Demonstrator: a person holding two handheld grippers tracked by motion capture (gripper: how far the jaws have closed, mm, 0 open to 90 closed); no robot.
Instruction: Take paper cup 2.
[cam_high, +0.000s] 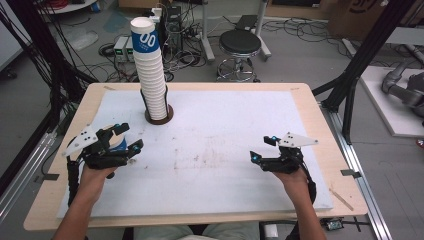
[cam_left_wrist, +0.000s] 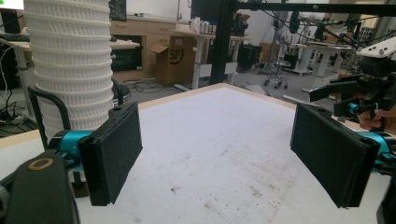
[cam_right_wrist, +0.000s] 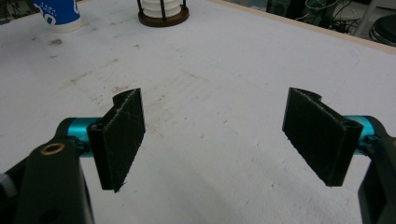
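We see the left gripper (cam_high: 125, 137) with jaws apart over a single blue-printed paper cup (cam_right_wrist: 60, 14) — not clamped on it; the right gripper (cam_high: 262, 148) also gapes, empty; the tall cup stack (cam_high: 150, 70) stands in its holder (cam_high: 159, 119) near the table's (cam_high: 300, 100) far left.

You are working with two grippers, the left gripper (cam_high: 127, 140) and the right gripper (cam_high: 262, 148), each showing two black jaws standing apart. You are facing one tall stack of cups (cam_high: 151, 70), too many nested to count exactly, sitting in one round holder (cam_high: 169, 116). One single cup (cam_right_wrist: 60, 14) is standing apart on one table (cam_high: 225, 125). One stool (cam_high: 240, 44) is standing behind.
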